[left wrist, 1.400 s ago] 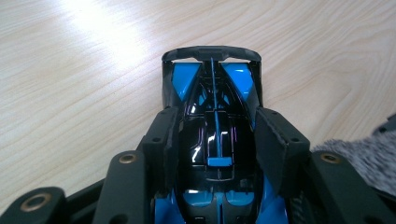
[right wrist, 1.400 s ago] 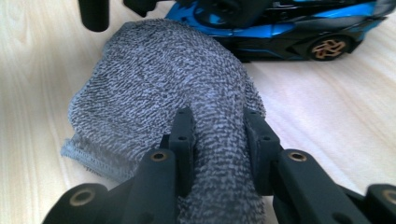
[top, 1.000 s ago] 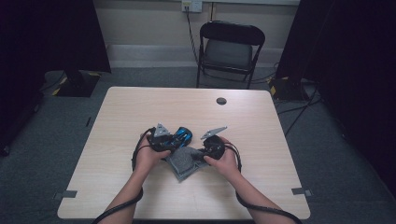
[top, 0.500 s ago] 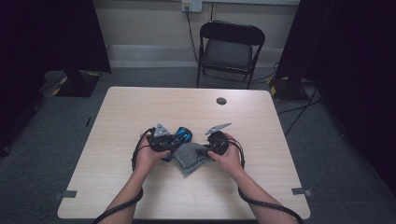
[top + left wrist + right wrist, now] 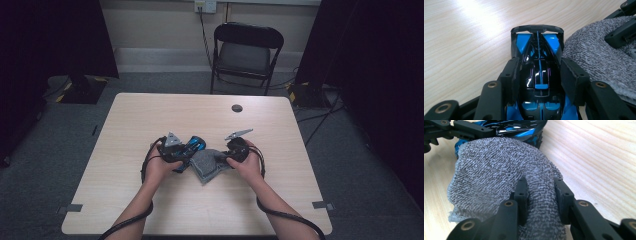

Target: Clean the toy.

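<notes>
Two things matter here: the blue-and-black toy car, which I keep clamped across its body in my left gripper near the table's middle so it stays put, and the grey cloth, bunched in my right gripper and pressed against the car for wiping.

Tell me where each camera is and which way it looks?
High view: above the person's side, looking forward and down at the table; forearms, left gripper and right gripper show.
Left gripper view: rides that gripper, looking along its jaws clamped on the toy car.
Right gripper view: rides that gripper, looking along its jaws pinching the grey cloth.
Shared: both gripper views show car and cloth touching.
</notes>
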Tool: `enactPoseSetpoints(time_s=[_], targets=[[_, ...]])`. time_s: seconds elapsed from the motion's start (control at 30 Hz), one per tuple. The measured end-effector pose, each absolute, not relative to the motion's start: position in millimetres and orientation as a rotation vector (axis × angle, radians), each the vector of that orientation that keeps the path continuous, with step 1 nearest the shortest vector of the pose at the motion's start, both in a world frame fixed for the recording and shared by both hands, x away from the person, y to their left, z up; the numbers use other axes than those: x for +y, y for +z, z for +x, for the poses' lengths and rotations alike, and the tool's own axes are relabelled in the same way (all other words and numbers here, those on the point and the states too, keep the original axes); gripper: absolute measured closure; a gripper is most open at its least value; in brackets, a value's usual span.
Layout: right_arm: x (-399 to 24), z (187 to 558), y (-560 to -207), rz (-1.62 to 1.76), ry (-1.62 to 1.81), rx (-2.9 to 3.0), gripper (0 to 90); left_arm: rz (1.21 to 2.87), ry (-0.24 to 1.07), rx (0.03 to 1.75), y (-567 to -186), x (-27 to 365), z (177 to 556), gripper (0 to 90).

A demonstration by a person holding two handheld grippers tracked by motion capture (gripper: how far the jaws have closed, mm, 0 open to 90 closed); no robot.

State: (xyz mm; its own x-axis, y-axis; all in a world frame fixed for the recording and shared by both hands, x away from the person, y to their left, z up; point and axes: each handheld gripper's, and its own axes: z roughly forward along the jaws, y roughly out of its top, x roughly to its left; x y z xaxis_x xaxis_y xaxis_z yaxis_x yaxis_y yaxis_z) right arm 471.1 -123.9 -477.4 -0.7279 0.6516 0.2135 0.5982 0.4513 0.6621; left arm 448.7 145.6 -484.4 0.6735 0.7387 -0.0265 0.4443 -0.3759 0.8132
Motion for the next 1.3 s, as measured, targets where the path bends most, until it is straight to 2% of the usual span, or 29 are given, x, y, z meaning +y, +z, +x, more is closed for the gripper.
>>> enactPoseSetpoints(time_s=[1.3], targets=[[-152.2, 492.6, -475.2, 1.268, 1.110, 2.493, 68.2, 2.037, 0.435, 0.920, -483.7, 145.3, 448.2, 51.4]])
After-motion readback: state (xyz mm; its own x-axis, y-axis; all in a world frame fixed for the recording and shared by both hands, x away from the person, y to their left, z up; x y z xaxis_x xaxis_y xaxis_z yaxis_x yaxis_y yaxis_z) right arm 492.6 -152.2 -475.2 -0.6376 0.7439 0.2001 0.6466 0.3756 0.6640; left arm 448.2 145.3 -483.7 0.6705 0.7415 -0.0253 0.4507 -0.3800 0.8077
